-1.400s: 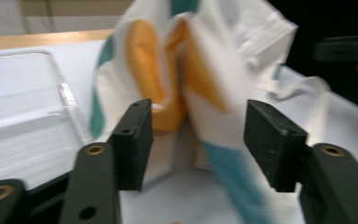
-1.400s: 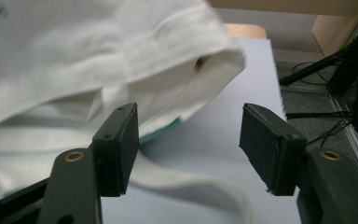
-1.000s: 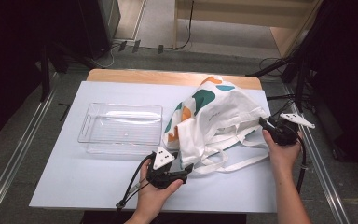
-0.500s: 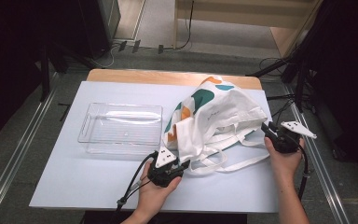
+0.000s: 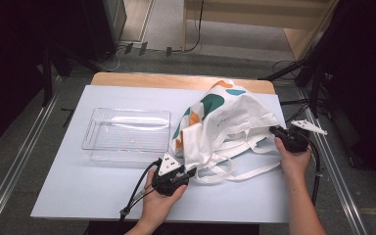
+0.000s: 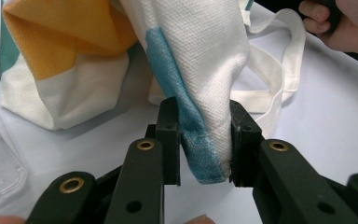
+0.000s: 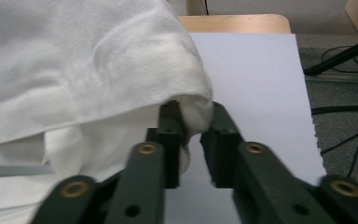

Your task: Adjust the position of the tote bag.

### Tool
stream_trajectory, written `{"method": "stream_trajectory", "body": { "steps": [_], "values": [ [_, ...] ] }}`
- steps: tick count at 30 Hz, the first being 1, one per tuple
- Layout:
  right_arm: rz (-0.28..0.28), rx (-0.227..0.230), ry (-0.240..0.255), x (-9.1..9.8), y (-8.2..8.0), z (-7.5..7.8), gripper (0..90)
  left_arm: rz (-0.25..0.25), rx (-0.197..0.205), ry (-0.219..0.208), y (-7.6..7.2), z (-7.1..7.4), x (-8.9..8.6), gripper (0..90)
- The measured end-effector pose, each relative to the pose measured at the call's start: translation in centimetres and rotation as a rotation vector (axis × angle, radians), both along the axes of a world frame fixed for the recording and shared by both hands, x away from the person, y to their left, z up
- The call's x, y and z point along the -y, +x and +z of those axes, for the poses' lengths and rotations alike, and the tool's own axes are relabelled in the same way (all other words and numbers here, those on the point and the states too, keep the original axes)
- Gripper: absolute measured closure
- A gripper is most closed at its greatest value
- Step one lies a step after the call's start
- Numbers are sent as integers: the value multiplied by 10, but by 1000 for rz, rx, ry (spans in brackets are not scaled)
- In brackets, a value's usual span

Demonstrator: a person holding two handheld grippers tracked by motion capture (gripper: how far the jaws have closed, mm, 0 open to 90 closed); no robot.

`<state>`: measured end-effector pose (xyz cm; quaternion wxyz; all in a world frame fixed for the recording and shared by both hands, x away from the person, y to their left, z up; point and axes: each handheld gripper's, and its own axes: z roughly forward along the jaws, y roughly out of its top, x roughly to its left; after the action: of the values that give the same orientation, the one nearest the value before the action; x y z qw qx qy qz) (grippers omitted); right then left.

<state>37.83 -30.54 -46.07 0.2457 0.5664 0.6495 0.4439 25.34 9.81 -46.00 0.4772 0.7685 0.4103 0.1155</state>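
A white cloth tote bag (image 5: 230,120) with teal and orange patches lies crumpled at the table's right of centre, its straps (image 5: 247,171) trailing toward me. My left gripper (image 5: 192,172) sits at the bag's near-left corner. In the left gripper view (image 6: 204,140) its jaws have just been closing and now pinch a fold of the bag (image 6: 200,56). My right gripper (image 5: 275,131) is at the bag's right edge. In the right gripper view (image 7: 193,122) its jaws have just been closing and clamp a bunched hem of the bag (image 7: 74,70).
A clear plastic tray (image 5: 127,111) stands left of the bag, with nothing in it. The pale blue table top (image 5: 88,196) ends at a wooden strip (image 5: 142,79) at the back. Cables and dark stands crowd the floor to the right.
My right gripper has come in lower against the bag's right edge and its jaws have shut on the cloth. The left gripper has closed on the near corner without shifting.
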Motion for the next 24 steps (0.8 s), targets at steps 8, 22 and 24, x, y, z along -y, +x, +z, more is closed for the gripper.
{"method": "stream_trajectory", "body": {
  "steps": [8, 22, 24],
  "values": [
    [20, 61, -41, -2, -45, 3, 892, 11, 8, -8, 0, 4, -13, 735],
    [-3, 137, 8, 5, -149, 27, 896, -11, 6, -72, -2, 13, -34, 746],
    [-8, 144, -6, 5, -163, 30, 896, -23, 17, -80, -4, 17, -38, 745]
  ]
}}
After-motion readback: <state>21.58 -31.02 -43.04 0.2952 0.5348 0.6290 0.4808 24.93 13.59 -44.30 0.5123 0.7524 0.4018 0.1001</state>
